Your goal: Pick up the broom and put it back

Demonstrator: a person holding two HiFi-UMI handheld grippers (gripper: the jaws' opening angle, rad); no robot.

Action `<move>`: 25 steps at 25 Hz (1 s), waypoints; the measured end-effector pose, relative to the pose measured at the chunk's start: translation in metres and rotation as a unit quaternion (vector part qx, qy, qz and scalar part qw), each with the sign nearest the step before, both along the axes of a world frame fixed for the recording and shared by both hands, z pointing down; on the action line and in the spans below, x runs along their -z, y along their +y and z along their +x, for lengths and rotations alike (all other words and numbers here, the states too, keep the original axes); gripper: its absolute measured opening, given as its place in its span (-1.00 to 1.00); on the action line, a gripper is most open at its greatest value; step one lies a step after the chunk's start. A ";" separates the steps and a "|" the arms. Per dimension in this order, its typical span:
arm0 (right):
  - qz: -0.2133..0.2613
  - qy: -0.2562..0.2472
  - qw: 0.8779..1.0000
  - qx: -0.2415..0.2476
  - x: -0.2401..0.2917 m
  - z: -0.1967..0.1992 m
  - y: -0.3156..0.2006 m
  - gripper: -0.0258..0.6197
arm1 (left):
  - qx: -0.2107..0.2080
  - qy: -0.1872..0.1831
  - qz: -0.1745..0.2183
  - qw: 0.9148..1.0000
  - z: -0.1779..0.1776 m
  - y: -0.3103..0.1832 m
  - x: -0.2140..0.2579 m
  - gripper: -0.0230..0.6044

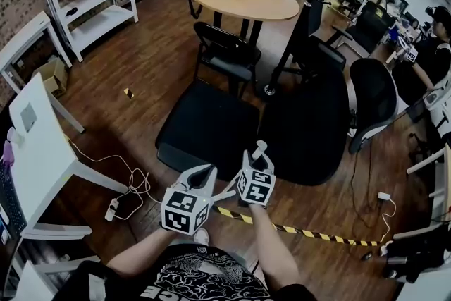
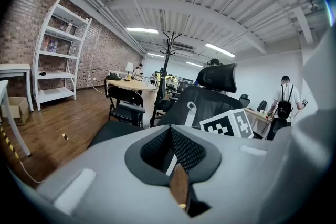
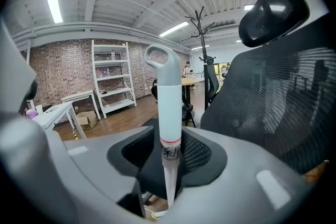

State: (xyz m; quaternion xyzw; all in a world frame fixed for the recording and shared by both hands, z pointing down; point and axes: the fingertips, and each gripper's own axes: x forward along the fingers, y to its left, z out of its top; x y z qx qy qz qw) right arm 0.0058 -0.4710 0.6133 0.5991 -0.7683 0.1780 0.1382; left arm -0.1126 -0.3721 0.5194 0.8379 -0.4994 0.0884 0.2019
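The broom has a pale grey handle with a hanging loop at its top, and it stands up in front of the black office chair. In the right gripper view the handle rises between the jaws of my right gripper, with dark gaps on both sides of it. The thin white shaft slants down to my left gripper. In the left gripper view the shaft sits in the narrow throat of the jaws of my left gripper. The brush end is hidden.
Yellow-black tape runs across the wooden floor below the grippers. A second black chair and a round table stand beyond. A white desk with cables is at the left, a coat stand behind.
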 end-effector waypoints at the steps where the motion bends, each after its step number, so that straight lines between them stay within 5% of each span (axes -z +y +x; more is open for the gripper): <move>1: 0.000 -0.001 1.000 -0.001 -0.001 0.001 -0.001 -0.53 | -0.001 -0.001 0.000 1.000 0.001 -0.001 -0.001 -0.91; 7: -0.009 0.001 1.000 0.000 -0.004 0.008 -0.002 -0.32 | -0.007 0.000 0.000 1.000 0.007 -0.004 -0.001 -0.91; 25: 0.002 -0.015 1.000 0.000 0.011 0.026 0.027 -0.28 | -0.012 -0.001 0.007 1.000 0.032 0.017 0.005 -0.91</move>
